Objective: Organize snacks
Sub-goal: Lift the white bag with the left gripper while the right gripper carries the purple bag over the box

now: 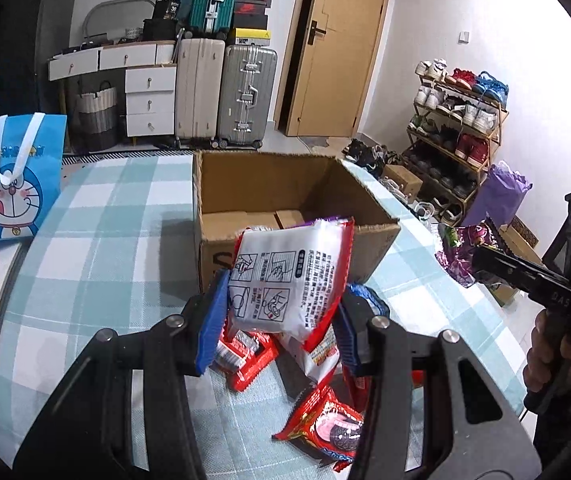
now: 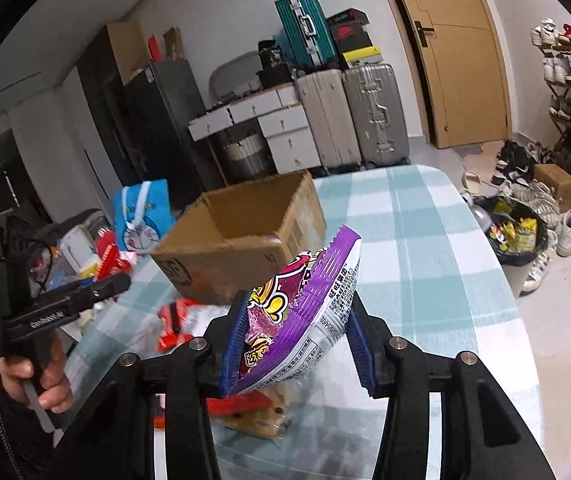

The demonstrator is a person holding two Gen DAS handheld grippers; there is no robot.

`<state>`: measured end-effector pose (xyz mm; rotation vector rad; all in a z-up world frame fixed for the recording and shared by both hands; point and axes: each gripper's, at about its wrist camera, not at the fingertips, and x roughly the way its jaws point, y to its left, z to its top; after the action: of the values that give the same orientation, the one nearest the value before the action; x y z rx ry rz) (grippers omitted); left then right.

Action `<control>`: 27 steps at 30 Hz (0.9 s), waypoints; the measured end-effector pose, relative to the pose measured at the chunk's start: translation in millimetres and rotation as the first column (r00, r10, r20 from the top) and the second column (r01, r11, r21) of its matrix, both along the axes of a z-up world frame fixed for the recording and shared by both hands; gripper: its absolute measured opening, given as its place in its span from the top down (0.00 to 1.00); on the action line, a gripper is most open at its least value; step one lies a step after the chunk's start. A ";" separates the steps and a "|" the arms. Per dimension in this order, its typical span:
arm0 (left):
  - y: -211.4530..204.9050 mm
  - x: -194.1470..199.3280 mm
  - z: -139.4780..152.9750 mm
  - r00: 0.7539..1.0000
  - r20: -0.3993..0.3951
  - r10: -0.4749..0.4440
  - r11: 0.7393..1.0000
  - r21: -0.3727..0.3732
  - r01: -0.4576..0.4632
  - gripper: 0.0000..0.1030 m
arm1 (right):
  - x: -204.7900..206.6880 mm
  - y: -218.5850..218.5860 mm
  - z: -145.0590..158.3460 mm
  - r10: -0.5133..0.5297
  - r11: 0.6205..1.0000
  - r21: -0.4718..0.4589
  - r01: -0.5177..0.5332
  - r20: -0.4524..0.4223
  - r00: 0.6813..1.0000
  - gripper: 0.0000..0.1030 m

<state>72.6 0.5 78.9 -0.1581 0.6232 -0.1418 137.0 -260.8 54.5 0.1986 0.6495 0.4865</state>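
My left gripper (image 1: 281,316) is shut on a white and red snack packet (image 1: 289,276), held above the table just in front of the open cardboard box (image 1: 221,188). Several red snack packets (image 1: 325,424) lie on the checked tablecloth below it. My right gripper (image 2: 293,336) is shut on a purple snack packet (image 2: 305,304), held above the table to the right of the box (image 2: 245,216). The right gripper and its purple packet (image 1: 461,256) also show at the right edge of the left wrist view. The left gripper shows at the left of the right wrist view (image 2: 121,280).
A blue Doraemon bag (image 1: 17,176) stands on the table left of the box. The checked tablecloth (image 2: 425,264) stretches to the right. Suitcases (image 1: 225,92), white drawers and a door stand behind. A shoe rack (image 1: 457,128) and a bin (image 2: 517,240) are at the right.
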 end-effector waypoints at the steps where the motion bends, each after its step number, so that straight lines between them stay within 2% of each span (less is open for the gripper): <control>1: 1.0 -1.8 3.0 1.000 0.003 0.002 1.000 -0.003 -0.002 0.56 | -0.2 1.4 3.0 0.004 1.000 0.006 -0.004 0.008 1.000 0.55; 14: 2.2 0.6 24.1 1.000 0.016 0.026 1.000 0.003 -0.026 0.56 | 6.4 22.3 22.5 0.051 0.998 0.037 -0.053 0.046 0.998 0.55; 27: 0.2 40.0 45.5 0.998 0.044 0.035 0.999 0.003 -0.035 0.56 | 34.1 48.6 32.7 0.088 0.995 0.042 -0.090 0.058 0.994 0.55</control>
<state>112.5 0.7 124.3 -0.1621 0.5770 -0.1102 171.2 -212.2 87.2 0.1981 0.5948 0.5910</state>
